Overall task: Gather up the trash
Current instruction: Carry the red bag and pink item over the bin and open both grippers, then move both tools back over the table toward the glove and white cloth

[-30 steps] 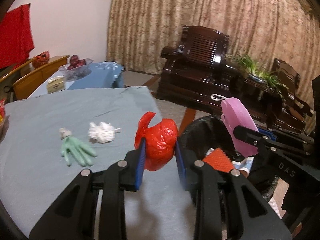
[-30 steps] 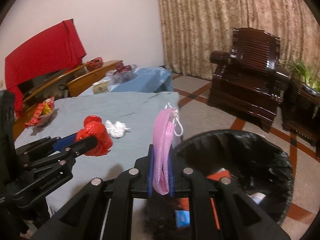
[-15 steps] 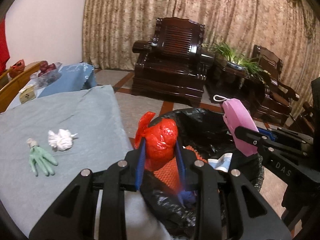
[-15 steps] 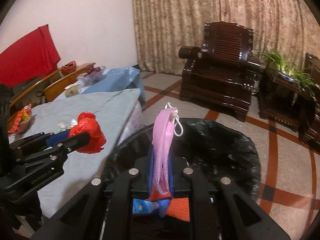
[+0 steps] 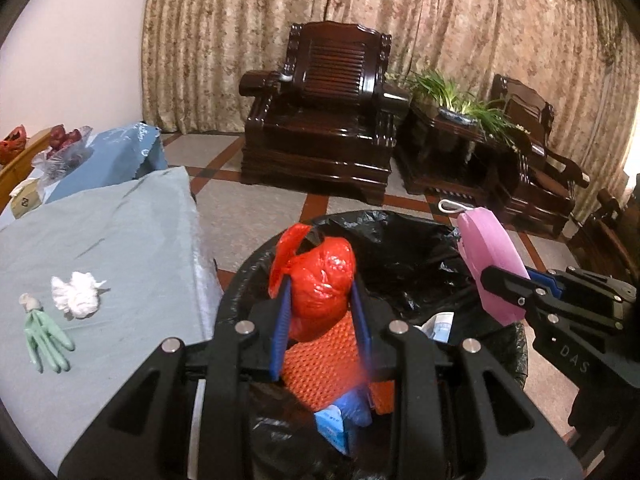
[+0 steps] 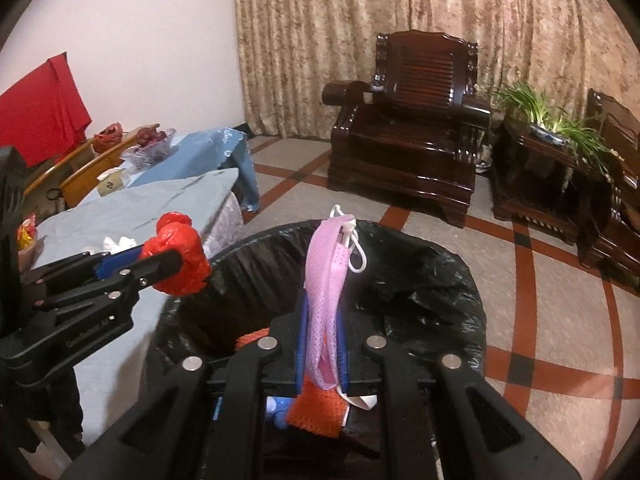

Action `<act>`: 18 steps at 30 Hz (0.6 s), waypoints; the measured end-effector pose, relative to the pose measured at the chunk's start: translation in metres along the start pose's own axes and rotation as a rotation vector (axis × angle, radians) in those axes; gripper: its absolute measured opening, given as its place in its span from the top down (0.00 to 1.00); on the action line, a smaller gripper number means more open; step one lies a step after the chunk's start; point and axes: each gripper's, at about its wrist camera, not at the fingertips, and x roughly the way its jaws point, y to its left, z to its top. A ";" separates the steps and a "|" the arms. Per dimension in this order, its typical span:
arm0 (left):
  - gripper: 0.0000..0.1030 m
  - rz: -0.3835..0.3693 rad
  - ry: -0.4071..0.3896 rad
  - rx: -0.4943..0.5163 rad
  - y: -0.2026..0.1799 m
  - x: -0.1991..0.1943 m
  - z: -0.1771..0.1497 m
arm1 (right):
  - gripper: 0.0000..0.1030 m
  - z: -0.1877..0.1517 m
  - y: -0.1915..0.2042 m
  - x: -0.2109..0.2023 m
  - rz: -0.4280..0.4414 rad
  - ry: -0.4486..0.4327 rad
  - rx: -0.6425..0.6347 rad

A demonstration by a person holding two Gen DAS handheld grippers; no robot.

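My left gripper (image 5: 320, 300) is shut on a crumpled red plastic bag (image 5: 320, 280) and holds it over the black-lined trash bin (image 5: 404, 240). The bag also shows in the right wrist view (image 6: 178, 260). My right gripper (image 6: 322, 320) is shut on a pink face mask (image 6: 326, 280) and holds it upright over the same bin (image 6: 440, 280). The mask also shows in the left wrist view (image 5: 488, 260). Orange mesh (image 5: 324, 364) and blue and white scraps lie inside the bin. A white crumpled tissue (image 5: 78, 294) and a green glove (image 5: 44, 334) lie on the grey-blue tablecloth (image 5: 120, 240).
The table's edge sits just left of the bin. A dark wooden armchair (image 5: 324, 120), a side table with a plant (image 5: 460, 120) and a second chair (image 5: 532, 160) stand across the tiled floor. A fruit bowl (image 5: 64, 144) sits on a blue-covered table at far left.
Both grippers have moved right, off the table, until they hang over the bin. The red bag and the pink mask stay held.
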 end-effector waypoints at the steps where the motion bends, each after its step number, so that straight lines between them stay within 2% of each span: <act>1: 0.73 -0.003 0.005 0.003 -0.002 0.004 0.001 | 0.84 -0.001 -0.003 0.003 -0.004 0.004 0.007; 3: 0.71 -0.019 0.014 0.010 -0.003 0.010 0.001 | 0.84 -0.003 -0.009 0.006 -0.012 0.012 0.016; 4: 0.66 -0.031 0.020 0.014 -0.005 0.012 0.002 | 0.84 -0.003 -0.010 0.007 -0.015 0.015 0.018; 6: 0.56 -0.047 0.025 0.015 -0.005 0.015 0.001 | 0.75 -0.005 -0.015 0.010 -0.026 0.020 0.019; 8: 0.41 -0.055 0.022 0.011 -0.001 0.015 0.001 | 0.49 -0.006 -0.019 0.010 -0.044 0.020 0.025; 11: 0.29 -0.053 0.021 0.007 0.004 0.013 0.000 | 0.29 -0.008 -0.025 0.008 -0.077 0.004 0.042; 16: 0.12 -0.024 -0.015 -0.026 0.025 -0.006 -0.001 | 0.06 -0.007 -0.030 0.007 -0.097 -0.005 0.064; 18: 0.11 -0.011 -0.027 -0.045 0.034 -0.014 0.000 | 0.06 -0.008 -0.028 0.005 -0.088 -0.014 0.062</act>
